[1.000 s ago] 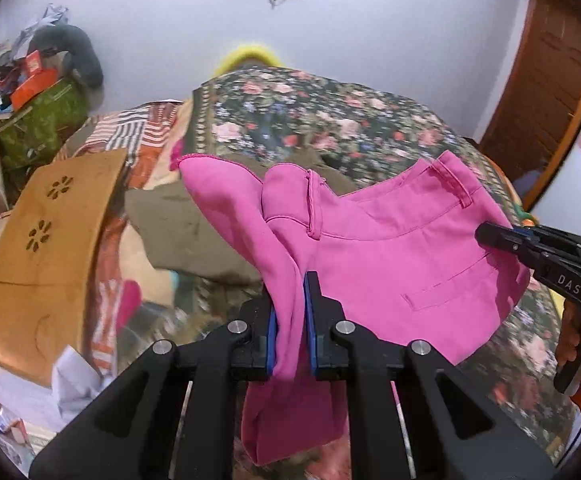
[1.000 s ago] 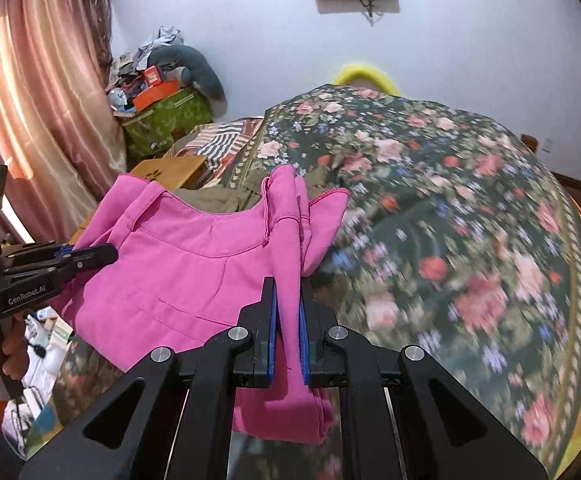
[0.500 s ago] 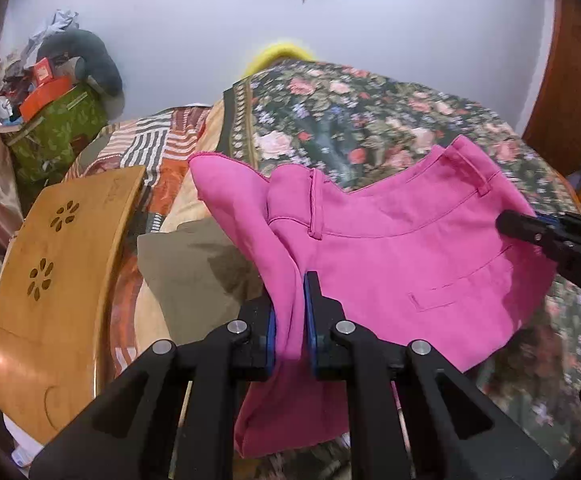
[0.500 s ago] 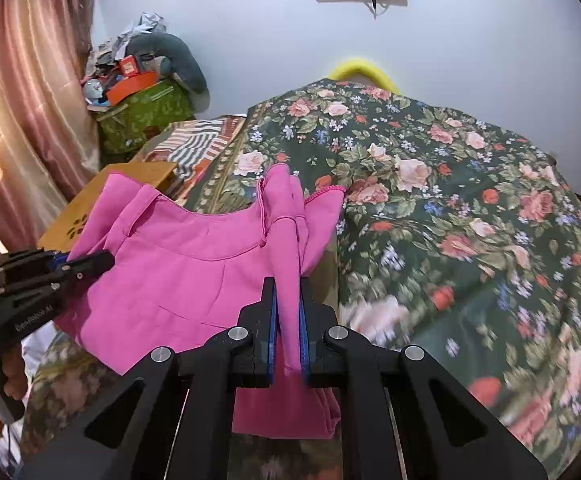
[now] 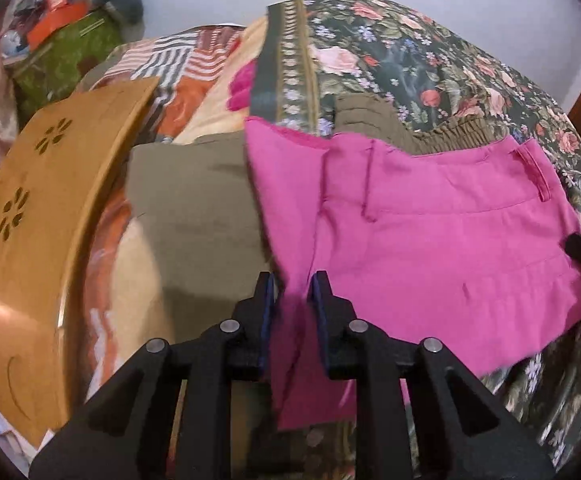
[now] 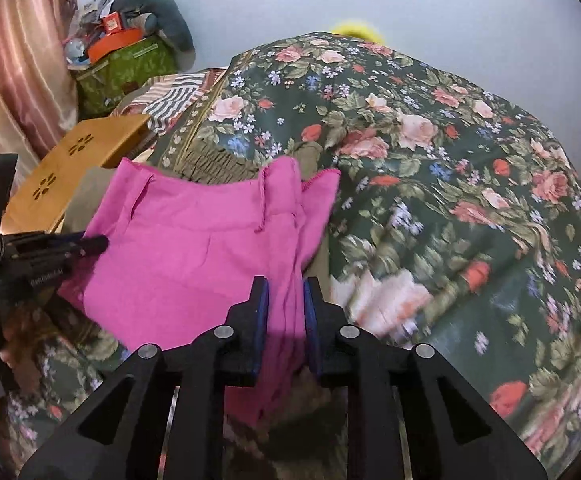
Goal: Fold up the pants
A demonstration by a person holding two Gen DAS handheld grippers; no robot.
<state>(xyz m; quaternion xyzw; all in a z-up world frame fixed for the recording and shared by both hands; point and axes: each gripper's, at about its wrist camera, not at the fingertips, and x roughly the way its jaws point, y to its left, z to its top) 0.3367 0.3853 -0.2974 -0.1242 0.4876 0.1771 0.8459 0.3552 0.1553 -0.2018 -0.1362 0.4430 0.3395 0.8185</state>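
Left gripper (image 5: pixel 292 280): jaws opening, pink fabric seen between the pads, which no longer appear to press it, though blur makes this uncertain. Right gripper (image 6: pixel 286 284): jaws likewise opening, a pink fold lying loose between them. Pink pants (image 5: pixel 430 240) are spread across the floral bedspread (image 6: pixel 430 160), partly over an olive garment (image 5: pixel 194 208). A wooden board (image 5: pixel 38 220) is noted at far left.
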